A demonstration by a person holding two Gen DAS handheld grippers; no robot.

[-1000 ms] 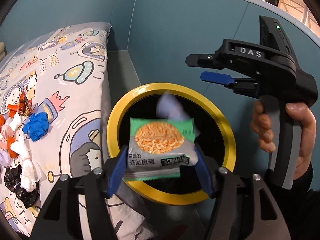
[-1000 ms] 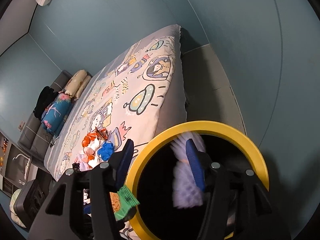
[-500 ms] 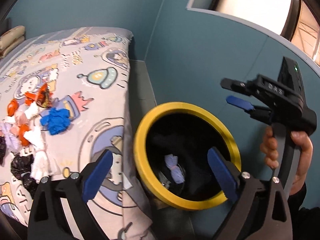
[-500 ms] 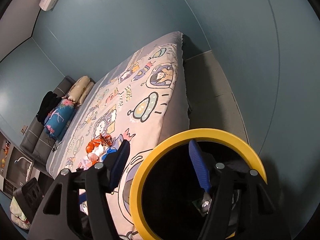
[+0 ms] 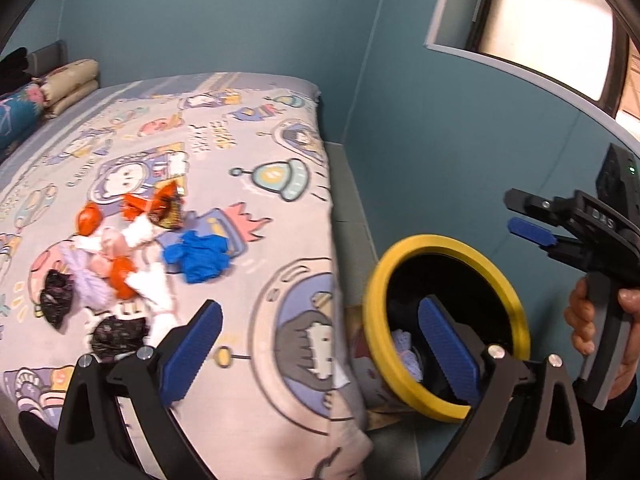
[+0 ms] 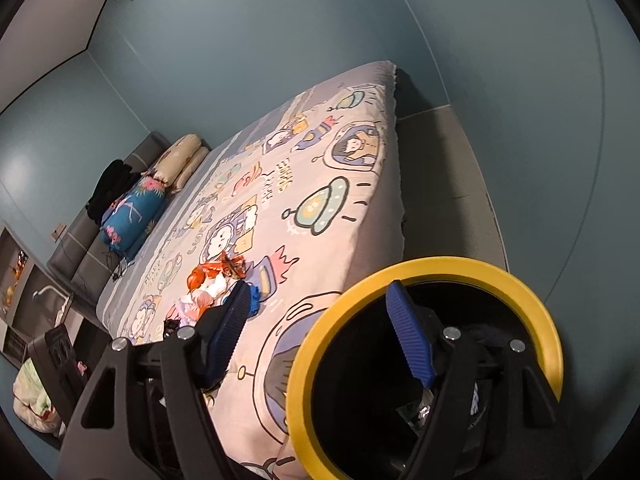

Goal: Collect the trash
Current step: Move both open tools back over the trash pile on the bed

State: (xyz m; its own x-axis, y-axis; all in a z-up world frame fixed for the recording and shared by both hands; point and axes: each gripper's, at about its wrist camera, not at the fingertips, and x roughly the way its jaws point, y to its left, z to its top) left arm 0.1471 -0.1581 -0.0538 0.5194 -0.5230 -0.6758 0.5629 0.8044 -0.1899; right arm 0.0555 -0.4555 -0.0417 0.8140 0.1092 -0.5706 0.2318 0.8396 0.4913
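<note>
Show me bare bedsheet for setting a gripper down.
Free: cartoon-print bedsheet from the crumpled blue glove out to the bed's edge by the yellow-rimmed black bin, and back toward the folded pillows. Crowded: the pile of orange, white and black trash left of the glove.

Trash pile (image 5: 132,256) on bed (image 5: 256,288); bin (image 5: 444,320) beside bed, right

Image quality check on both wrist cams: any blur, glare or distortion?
Left wrist: yellow bin rim smeared by motion blur, window blown out white, trash pile fairly sharp. Right wrist: strong fisheye bending of the walls, soft glare patch on the blue wall, bin interior too dark to read.
</note>
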